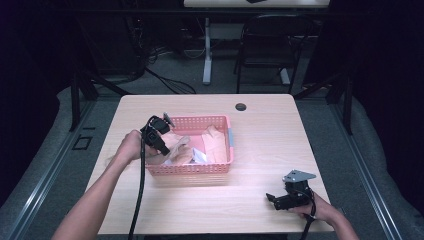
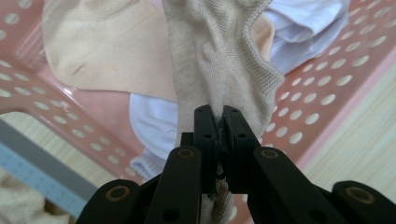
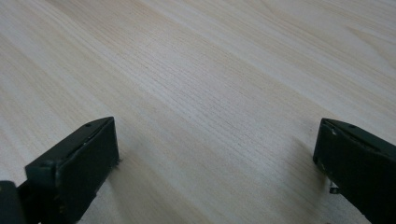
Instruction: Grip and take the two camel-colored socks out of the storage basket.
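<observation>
Sock [image 2: 219, 60] fabric is clamped between the closed jaws of the left gripper [image 2: 218, 122], its length hanging down into the pink basket [image 1: 227, 142] directly below. The right gripper [image 1: 280, 199] is rested well apart on the table [image 1: 265, 125], jaws spread wide, nothing between them.

My left claw [image 2: 218, 122] hides the pinched beige sock's [image 2: 219, 60] edge; the basket [image 2: 322, 93] runs past the frame.

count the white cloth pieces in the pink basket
2 visible in the left gripper view: one white ribbed cloth at the pink perforated plastic basket's far side, one white cloth under the pinched beige knit sock. More may be hidden.
</observation>
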Action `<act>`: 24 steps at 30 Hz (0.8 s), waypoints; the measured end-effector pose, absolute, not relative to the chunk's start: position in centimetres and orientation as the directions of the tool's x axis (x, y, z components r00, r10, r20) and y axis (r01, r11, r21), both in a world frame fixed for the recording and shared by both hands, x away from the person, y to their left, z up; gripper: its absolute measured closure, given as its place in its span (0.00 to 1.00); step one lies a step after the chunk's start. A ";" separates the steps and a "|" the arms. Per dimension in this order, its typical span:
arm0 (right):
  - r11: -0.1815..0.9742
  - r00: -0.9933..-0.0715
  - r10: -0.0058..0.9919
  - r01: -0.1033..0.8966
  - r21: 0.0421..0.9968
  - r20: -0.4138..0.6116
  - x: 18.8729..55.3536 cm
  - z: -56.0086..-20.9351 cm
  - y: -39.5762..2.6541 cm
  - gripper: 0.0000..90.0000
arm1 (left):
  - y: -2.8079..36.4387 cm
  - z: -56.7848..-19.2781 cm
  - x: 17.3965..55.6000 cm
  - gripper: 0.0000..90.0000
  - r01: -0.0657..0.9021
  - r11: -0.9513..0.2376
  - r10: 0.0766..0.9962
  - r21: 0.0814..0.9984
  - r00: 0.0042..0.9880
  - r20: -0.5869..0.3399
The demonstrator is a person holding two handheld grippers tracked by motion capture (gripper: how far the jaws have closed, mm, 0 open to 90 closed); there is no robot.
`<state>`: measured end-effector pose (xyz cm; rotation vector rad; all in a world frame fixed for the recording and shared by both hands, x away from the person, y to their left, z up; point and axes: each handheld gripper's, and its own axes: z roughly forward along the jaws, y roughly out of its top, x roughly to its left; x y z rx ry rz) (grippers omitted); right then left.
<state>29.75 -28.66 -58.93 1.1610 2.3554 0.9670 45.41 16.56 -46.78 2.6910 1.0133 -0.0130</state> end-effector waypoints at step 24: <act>0.434 -0.607 0.794 0.562 0.704 -0.004 29.8 -58.9 -28.7 0.00 | 17.3 -40.4 44.4 0.95 0.603 -0.732 0.620 0.316 0.783 -0.056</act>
